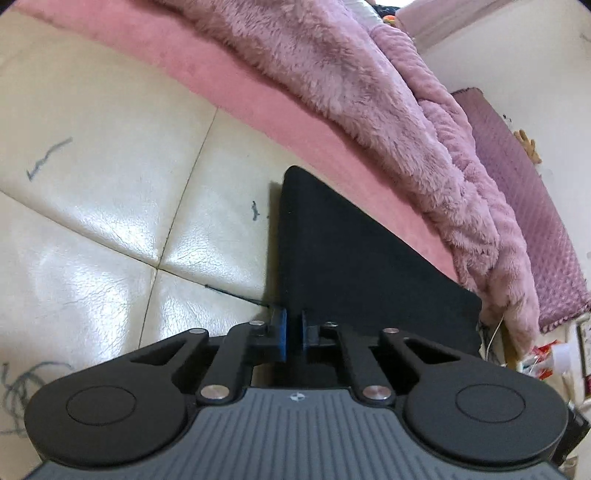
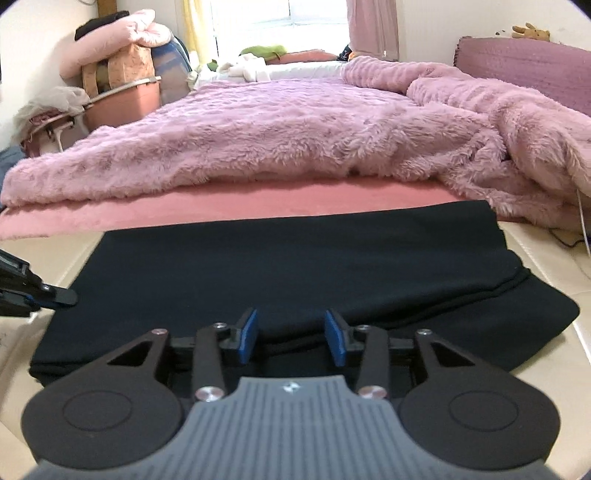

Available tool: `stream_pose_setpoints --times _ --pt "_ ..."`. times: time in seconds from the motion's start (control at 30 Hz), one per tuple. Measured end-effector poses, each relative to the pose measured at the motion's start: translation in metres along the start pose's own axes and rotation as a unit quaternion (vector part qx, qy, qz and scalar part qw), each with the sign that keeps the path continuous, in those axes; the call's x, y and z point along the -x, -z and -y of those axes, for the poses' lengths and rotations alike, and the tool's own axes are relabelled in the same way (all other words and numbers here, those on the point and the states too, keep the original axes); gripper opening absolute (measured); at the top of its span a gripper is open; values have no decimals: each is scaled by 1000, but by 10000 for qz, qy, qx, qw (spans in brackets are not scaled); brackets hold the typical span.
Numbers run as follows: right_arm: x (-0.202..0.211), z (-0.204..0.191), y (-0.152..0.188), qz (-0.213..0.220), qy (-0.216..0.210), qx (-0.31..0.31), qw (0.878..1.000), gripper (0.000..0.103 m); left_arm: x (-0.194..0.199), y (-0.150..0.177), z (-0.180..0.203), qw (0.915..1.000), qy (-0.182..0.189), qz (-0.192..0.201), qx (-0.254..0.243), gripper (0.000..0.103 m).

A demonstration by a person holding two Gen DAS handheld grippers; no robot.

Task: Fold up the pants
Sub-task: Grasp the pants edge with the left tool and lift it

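- Pants (image 2: 295, 266): black, folded into a flat, wide rectangle with stacked layers showing at the right end. They lie on a cream padded bench (image 1: 110, 229), along its far edge, right against the bed (image 2: 229, 206).
- Pants, left wrist view (image 1: 354, 266): the left end shows as a dark wedge with one rounded corner pointing away from the camera. A loose dark thread trails from its near edge onto the cream surface.
- Left claw (image 1: 294, 334): narrow, with the blue pads nearly together at the near left edge of the pants. Whether cloth lies between the pads cannot be told. In the right wrist view it enters from the left (image 2: 55, 295), tip touching the left end of the pants.
- Right claw (image 2: 291, 336): wide, blue pads well apart, gripping nothing. It is low over the near edge of the pants, about the middle of their length.
- Bench: quilted with stitched seams, glossy, with several bluish pen marks.
- Bed: pink sheet along the bench's far edge, with a furry mauve blanket (image 2: 295, 136) heaped on top and bunched toward the right.
- Headboard (image 2: 524, 62): purple, padded, at the far right, with a small plush toy (image 2: 530, 31) on top.
- Bags (image 2: 125, 77): a pink heap at the far left, by the window (image 2: 280, 18).
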State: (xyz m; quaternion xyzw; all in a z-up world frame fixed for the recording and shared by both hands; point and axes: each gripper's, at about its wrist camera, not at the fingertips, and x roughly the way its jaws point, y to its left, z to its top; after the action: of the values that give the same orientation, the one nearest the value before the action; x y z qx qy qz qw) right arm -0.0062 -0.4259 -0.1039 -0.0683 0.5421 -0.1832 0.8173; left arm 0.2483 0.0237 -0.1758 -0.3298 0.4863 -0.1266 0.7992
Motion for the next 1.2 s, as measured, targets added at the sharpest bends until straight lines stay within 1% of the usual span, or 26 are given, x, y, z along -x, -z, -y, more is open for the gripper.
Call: stream_pose_setpoints --times 0.07,0.17,0.27,0.4,0.53,0.63,0.73,0.83,0.93,1.0,1.07,1.13,1.2 --pt "-2 -2 -4 -54 31 182 9998 37 11 0 0 10000 -37 -68 -46 6" --pt "-1 -8 -10 -108 14 379 9992 37 34 2 -9 9996 -224 -188 -41 6" --pt "-4 -19 -15 -161 -74 504 9986 37 63 4 -28 9990 -350 -199 186 6" --pt "-4 -42 -13 -309 -293 719 9965 37 109 11 -51 9981 -531 -117 286 6" --pt "0 -71 -5 -491 -576 1065 9914 37 152 12 -67 9985 -493 -18 234 6" --pt "6 -93 3 -569 -649 1321 9875 37 184 10 -77 9979 -518 180 346 6" --pt "9 -107 8 -779 -699 1331 9856 37 208 6 -84 9964 -590 397 453 6" --pt "7 -123 20 -1269 -843 1329 9794 37 225 0 -89 9949 -694 535 494 6" --pt "13 -150 35 -1419 -884 1659 9719 38 232 -7 -89 9940 -822 537 482 6" --pt "17 -165 41 -1440 -820 1839 9689 38 236 -13 -90 9938 -886 494 452 6" --pt "21 -172 41 -1428 -795 1878 9685 35 238 -18 -85 9940 -913 451 402 6" --pt "27 -171 38 -1315 -754 1764 9726 35 241 -22 -76 9948 -879 443 273 6" --pt "35 -161 31 -1172 -745 1499 9789 37 241 -26 -60 9955 -827 448 126 6"
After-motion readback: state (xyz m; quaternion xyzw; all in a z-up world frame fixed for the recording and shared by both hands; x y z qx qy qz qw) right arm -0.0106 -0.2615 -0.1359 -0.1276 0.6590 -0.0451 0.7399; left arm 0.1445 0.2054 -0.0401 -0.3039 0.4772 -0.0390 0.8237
